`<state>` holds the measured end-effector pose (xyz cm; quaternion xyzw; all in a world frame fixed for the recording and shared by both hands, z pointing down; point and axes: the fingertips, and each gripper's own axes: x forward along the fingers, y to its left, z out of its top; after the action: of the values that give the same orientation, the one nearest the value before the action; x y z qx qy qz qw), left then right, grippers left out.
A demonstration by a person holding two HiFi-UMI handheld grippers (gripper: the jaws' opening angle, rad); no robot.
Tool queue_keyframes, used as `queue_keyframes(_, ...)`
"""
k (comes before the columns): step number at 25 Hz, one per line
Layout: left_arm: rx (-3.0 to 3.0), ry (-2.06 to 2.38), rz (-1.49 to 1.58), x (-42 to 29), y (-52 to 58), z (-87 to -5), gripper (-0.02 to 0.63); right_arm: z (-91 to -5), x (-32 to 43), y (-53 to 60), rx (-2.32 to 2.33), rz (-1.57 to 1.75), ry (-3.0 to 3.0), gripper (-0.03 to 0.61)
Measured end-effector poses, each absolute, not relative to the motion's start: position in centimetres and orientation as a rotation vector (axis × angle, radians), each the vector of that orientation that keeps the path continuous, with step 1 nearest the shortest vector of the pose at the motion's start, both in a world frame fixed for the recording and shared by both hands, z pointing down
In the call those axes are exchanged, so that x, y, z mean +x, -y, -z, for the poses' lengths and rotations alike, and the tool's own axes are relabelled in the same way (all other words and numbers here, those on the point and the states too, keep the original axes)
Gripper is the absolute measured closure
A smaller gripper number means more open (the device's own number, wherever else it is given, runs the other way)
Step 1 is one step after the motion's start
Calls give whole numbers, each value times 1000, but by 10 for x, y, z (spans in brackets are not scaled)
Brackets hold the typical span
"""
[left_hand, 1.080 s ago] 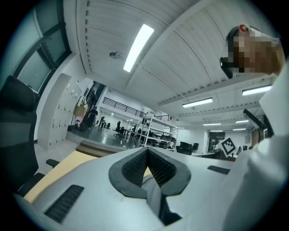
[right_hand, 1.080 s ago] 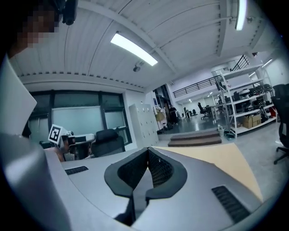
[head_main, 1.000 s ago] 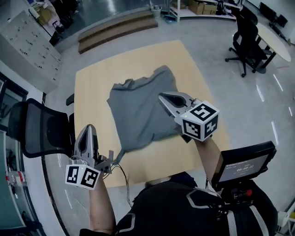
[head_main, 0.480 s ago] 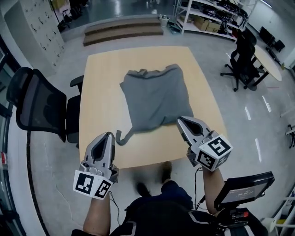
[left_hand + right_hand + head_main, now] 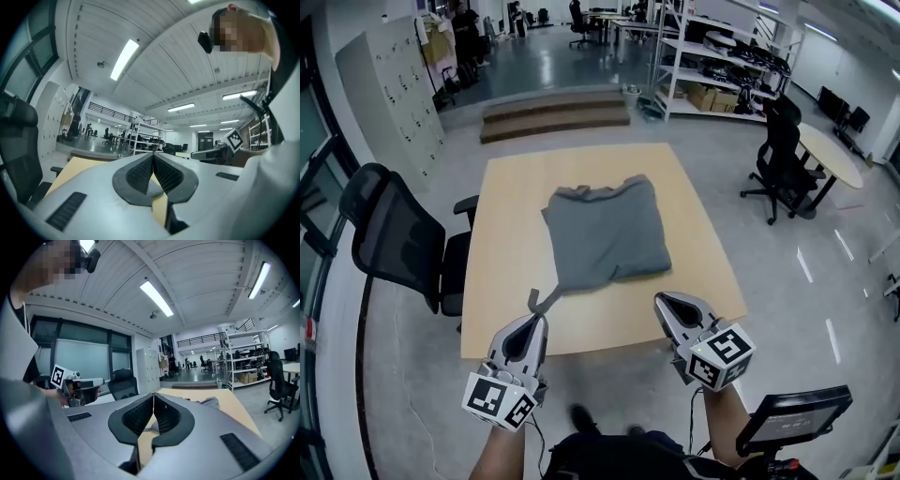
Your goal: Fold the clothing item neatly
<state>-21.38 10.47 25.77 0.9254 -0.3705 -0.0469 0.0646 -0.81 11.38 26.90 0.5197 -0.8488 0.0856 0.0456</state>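
Note:
A grey shirt (image 5: 605, 232) lies folded into a rough rectangle in the middle of the light wooden table (image 5: 703, 272). One narrow sleeve end (image 5: 546, 300) trails out from its near left corner. My left gripper (image 5: 534, 322) hovers by the table's near edge, just short of that sleeve end, shut and holding nothing. Level with it on the right, my right gripper (image 5: 661, 302) is also shut and holds nothing. In the left gripper view the pads (image 5: 140, 174) meet with nothing between them. The right gripper view shows closed pads (image 5: 166, 417) and the shirt (image 5: 211, 402) beyond.
A black office chair (image 5: 394, 234) stands against the table's left side. Another chair (image 5: 783, 150) and a round table (image 5: 830, 155) are off to the right. Low steps (image 5: 558, 112) and shelving (image 5: 712, 56) lie beyond. A small screen (image 5: 787, 417) sits at my lower right.
Both grippers have drawn back from the shirt toward the table's near edge. The head view has pulled back and lifted, so the whole table now shows.

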Motion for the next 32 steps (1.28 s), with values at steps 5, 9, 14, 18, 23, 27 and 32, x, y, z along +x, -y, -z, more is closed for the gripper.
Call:
queue_keyframes(5,2779,1170,27,-171,-152,-260,614,-262,23,-163,1539,-263,2617,569)
queue_keyframes(9,2775,1197,-49,-143,-192,-266,614,-278,49,-198,1511,-262,2646,569)
queue_keyframes(14,2788,1165,-101,-129,-234,-264,614,-286,48,-229,1491,-298,2653,568)
queue_keyframes(18,2804,1170,-98,-142,-261,-265,614,-282,28,-255,1468,-236,2656,569)
queue_keyframes(23,2836,1153,-33,-179,-292,-261,614,-272,-15,-293,1477,-223,2668,569)
queue_keyframes(27,2888,1097,-30,-211,-321,-255,614,-269,-53,-333,1501,-230,2677,569)
queue_keyframes(32,2896,1020,-24,-232,-365,-257,614,-268,-85,-379,1554,-208,2598,569)
